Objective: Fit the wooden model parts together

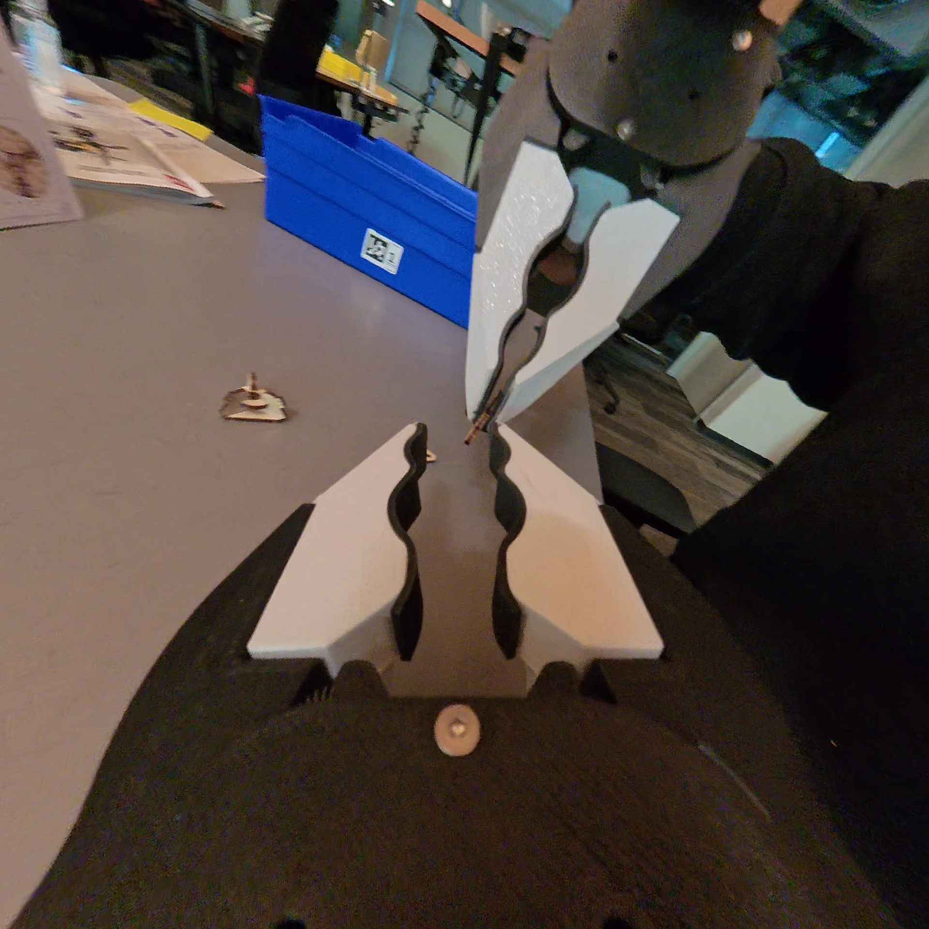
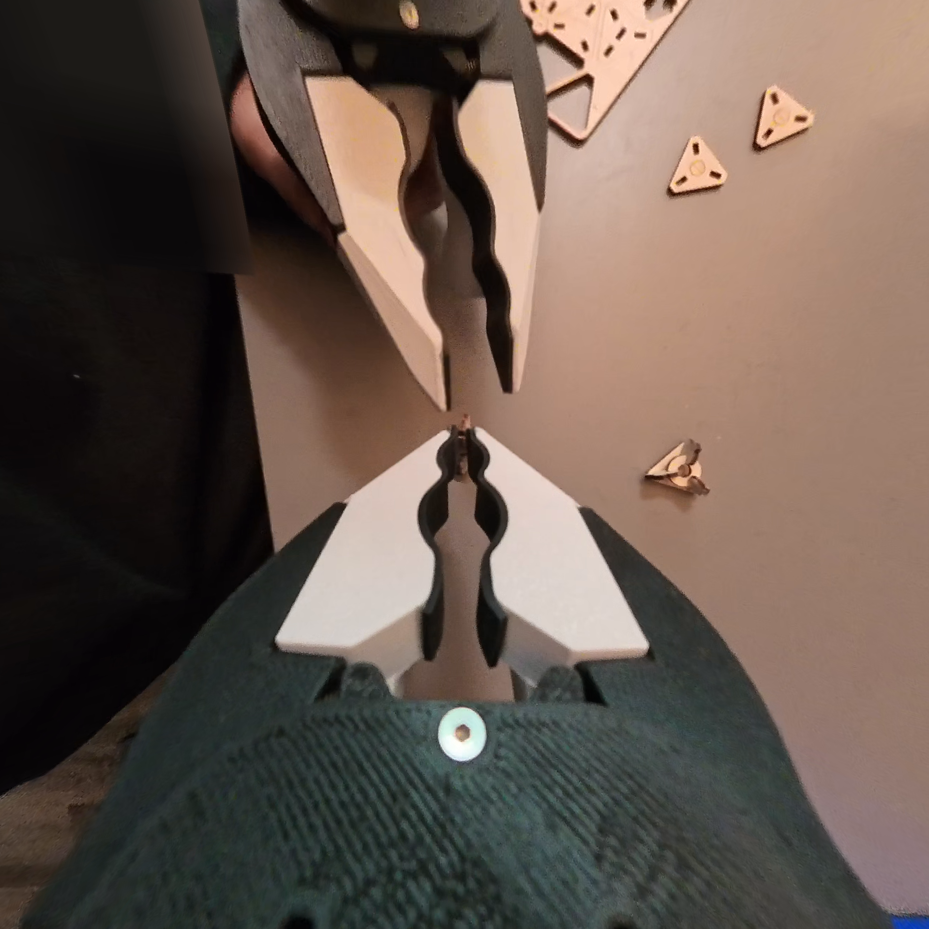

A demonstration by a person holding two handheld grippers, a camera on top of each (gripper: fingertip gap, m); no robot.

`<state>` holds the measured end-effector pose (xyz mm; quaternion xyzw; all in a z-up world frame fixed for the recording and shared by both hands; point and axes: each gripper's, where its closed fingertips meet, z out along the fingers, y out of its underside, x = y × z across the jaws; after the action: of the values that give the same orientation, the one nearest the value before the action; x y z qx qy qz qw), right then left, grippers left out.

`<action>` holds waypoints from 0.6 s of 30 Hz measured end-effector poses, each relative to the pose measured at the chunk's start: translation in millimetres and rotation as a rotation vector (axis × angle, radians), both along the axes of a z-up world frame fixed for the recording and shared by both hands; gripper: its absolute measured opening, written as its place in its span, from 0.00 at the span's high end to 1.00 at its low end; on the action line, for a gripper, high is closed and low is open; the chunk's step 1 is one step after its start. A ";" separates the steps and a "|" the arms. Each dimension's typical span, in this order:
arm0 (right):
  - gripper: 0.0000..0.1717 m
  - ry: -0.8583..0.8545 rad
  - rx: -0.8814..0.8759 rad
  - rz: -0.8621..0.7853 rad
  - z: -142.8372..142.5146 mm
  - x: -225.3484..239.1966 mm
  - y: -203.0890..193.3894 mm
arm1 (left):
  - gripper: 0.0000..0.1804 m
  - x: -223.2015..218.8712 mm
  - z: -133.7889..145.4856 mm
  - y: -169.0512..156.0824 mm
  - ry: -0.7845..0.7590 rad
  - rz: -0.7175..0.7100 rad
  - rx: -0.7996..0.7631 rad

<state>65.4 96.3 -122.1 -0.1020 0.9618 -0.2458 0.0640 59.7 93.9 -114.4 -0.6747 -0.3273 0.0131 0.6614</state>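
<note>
My right gripper (image 2: 463, 433) is shut on a small thin wooden pin (image 2: 465, 420), whose end sticks out past the fingertips. In the left wrist view the right gripper (image 1: 485, 416) comes down from the upper right, with the pin (image 1: 474, 435) poking out of its tips. My left gripper (image 1: 457, 431) is open with nothing between its pads. The pin's end sits just in front of its tips, untouched. In the right wrist view the left gripper (image 2: 476, 395) points down, tip to tip with the right one. Both hover over a grey table (image 1: 151, 311).
A wooden triangle with a pin in it (image 1: 254, 402) lies on the table to the left; it also shows in the right wrist view (image 2: 678, 468). Two flat wooden triangles (image 2: 696, 168) and a cut wooden sheet (image 2: 598, 55) lie beyond. A blue bin (image 1: 352, 201) and papers (image 1: 125, 146) are at the back.
</note>
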 end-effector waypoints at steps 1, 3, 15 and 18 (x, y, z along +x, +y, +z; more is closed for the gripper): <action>0.99 -0.014 -0.008 0.005 2.9 2.4 -0.6 | 0.87 2.7 0.1 3.0 0.001 -0.022 0.001; 0.99 -0.041 -0.026 0.016 6.7 6.5 -1.6 | 0.87 5.7 0.4 6.4 0.010 -0.044 -0.006; 0.99 -0.117 -0.082 -0.010 11.8 13.3 -2.0 | 1.00 19.0 1.1 16.8 0.102 -0.107 -0.078; 0.87 -0.084 -0.187 -0.077 26.0 -0.2 -10.0 | 1.00 14.6 3.8 10.7 0.065 -0.087 -0.030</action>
<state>65.1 86.3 -96.1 -0.0602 0.9343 -0.3409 0.0850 74.3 104.6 -110.6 -0.6973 -0.2758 0.0110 0.6615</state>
